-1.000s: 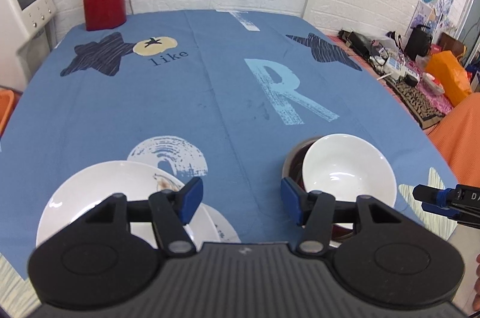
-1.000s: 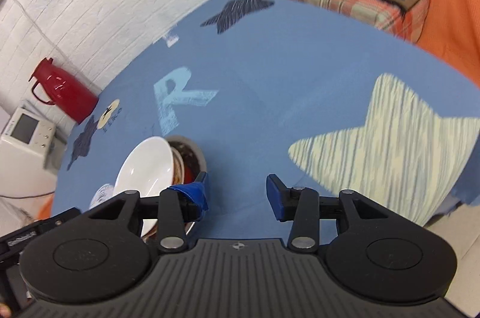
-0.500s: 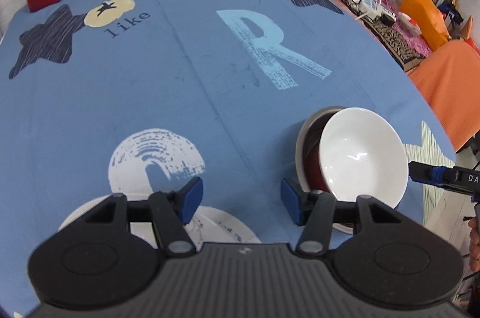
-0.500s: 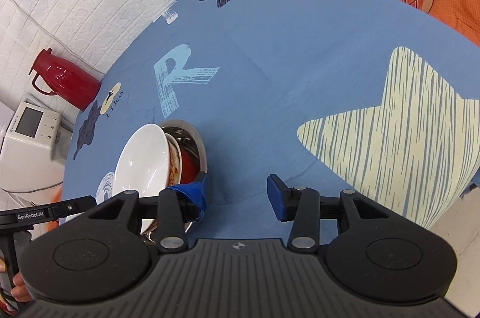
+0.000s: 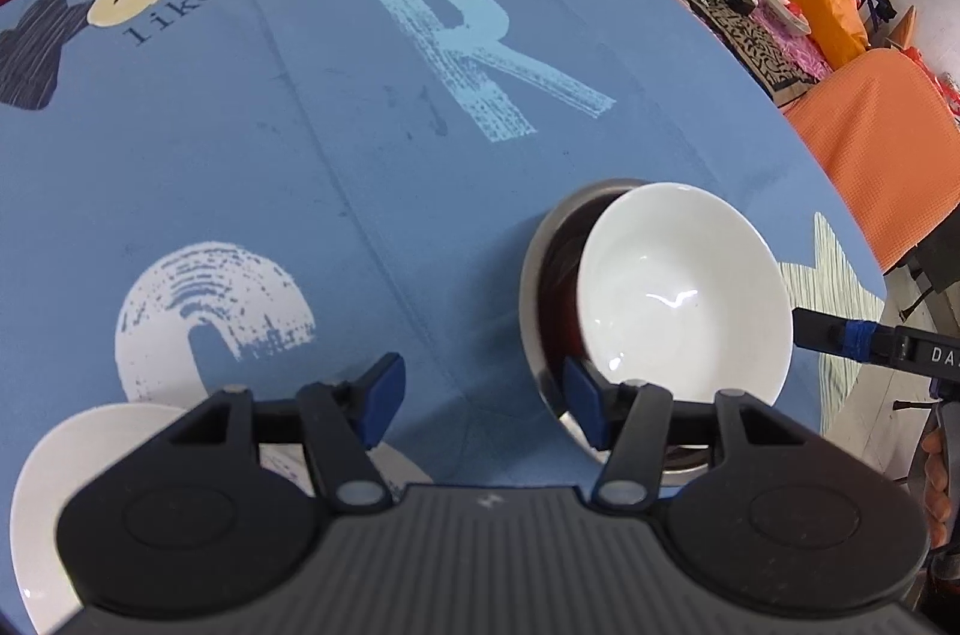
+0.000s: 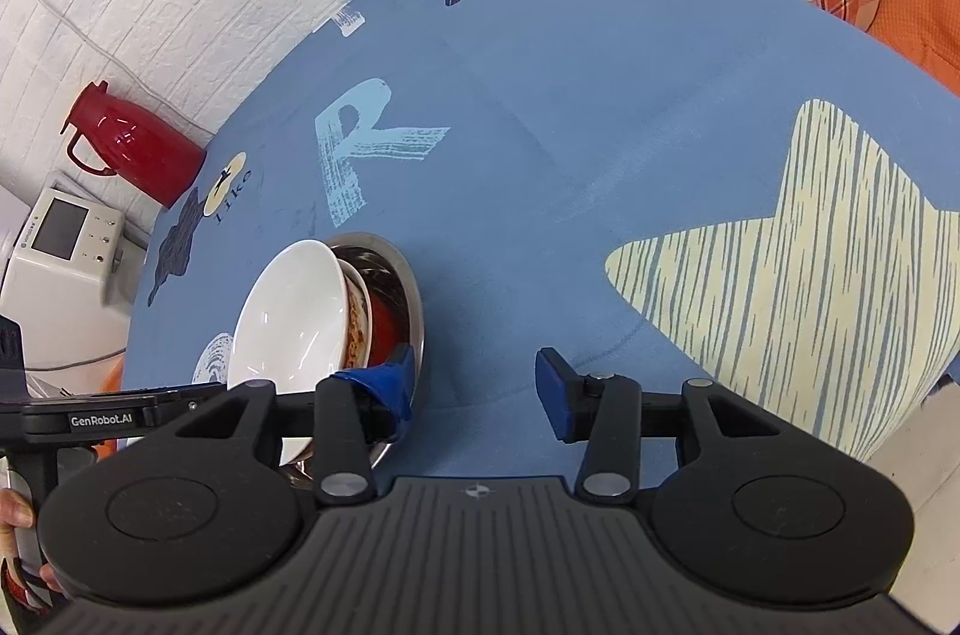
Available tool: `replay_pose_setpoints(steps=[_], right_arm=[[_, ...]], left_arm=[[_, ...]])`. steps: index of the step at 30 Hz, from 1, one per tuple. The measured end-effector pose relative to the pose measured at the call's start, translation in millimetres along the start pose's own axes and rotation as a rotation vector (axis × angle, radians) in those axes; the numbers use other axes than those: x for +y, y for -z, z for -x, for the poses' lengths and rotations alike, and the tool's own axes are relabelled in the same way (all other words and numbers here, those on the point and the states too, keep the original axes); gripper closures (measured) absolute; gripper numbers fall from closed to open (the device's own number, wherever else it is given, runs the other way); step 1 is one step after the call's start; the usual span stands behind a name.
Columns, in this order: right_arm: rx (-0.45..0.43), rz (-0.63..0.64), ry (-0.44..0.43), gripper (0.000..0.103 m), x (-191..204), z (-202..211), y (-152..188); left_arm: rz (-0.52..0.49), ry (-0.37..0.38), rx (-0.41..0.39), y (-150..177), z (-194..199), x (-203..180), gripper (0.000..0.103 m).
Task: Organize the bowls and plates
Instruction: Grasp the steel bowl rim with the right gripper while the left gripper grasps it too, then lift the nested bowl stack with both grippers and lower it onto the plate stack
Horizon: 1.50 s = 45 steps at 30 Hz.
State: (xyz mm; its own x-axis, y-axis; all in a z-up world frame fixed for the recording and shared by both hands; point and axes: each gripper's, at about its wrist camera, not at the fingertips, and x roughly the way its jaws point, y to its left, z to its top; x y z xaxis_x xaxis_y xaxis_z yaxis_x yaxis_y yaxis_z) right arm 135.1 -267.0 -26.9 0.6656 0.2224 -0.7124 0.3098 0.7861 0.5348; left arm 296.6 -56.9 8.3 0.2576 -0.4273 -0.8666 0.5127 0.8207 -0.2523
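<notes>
One white plate [image 5: 72, 446], left wrist view only

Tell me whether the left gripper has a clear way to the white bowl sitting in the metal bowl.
Probably yes. The left gripper is open and empty, and the white bowl sits tilted in the metal bowl just ahead of its right finger, its rim exposed. Only bare tablecloth lies between the jaws.

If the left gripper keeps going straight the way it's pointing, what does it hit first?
Probably only the blue tablecloth: the left gripper, open, points between the white plate and the stacked bowls. Depth is unclear.
</notes>
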Motion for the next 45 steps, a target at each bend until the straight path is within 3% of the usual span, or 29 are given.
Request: replay_pose_setpoints(steps=[5,19,31,37,45], right_arm=[[0.011,-0.005,-0.001,0.074,-2.2,-3.0,-2.1],[0.118,0.042,0.014,0.073,11.4,-31.6,-22.7],[0.227,0.188,0.056,0.065,21.8,-49.4,-37.6],[0.221,0.236,0.058,0.062,24.6,-49.1,-36.1],[0.192,0.247,0.083,0.06,27.3,-47.3,-32.3]], left_arm=[[-0.005,-0.03,0.012,-1.7,-11.7,-4.2,0.044],[0.015,-0.006,0.009,-0.3,-13.3,2.1,0.042],[0.019,0.005,0.047,-4.0,-14.6,3.2,0.042],[0.016,-0.011,-0.008,3.8,-11.1,0.8,0.042],[0.029,-0.012,-0.013,5.2,-10.5,0.7,0.042]])
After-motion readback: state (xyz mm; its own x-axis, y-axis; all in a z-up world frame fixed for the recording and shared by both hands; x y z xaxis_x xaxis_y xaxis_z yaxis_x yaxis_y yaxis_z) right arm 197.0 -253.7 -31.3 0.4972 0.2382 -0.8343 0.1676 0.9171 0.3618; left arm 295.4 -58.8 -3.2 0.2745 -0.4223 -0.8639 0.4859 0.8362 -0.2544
